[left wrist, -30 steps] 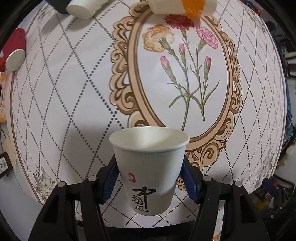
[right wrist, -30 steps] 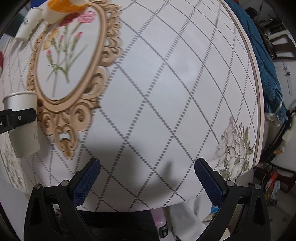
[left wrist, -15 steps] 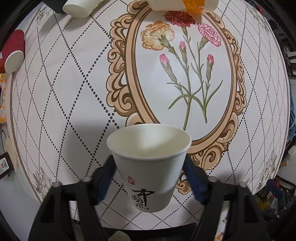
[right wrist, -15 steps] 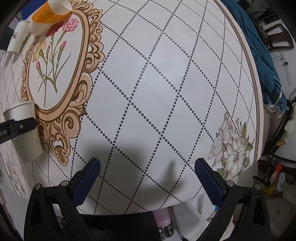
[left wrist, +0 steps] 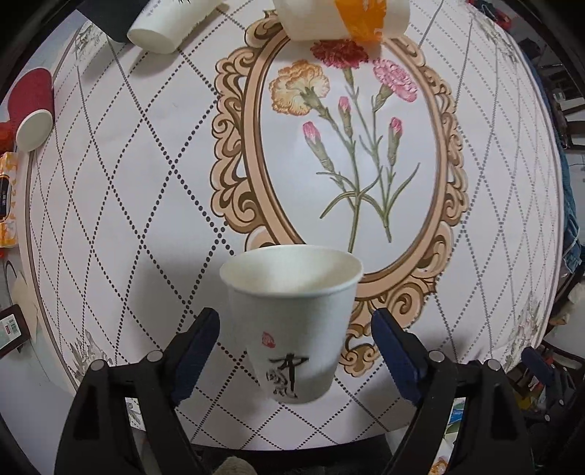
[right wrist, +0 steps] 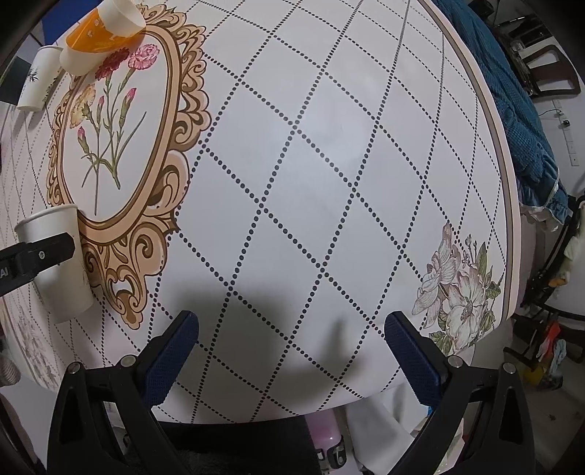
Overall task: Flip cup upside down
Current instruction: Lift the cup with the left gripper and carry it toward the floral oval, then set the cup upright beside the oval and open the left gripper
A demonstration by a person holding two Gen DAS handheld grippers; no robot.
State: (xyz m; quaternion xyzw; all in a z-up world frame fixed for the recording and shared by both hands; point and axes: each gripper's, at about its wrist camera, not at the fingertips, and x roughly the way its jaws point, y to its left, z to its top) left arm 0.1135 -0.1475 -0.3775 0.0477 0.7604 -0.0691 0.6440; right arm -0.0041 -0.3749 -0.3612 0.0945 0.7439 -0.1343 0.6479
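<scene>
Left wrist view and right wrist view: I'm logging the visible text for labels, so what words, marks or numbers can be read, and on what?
"中國风": black brush characters on the white paper cup, below a small red seal too blurred to read.
"AI": white letters, cut off by the picture's edge, on the left gripper in the right wrist view.
Print on the orange packet and the barcoded box at the left edge: too small to read.

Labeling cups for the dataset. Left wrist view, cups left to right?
Red cup → white cup on its side → held cup → orange-banded cup.
</scene>
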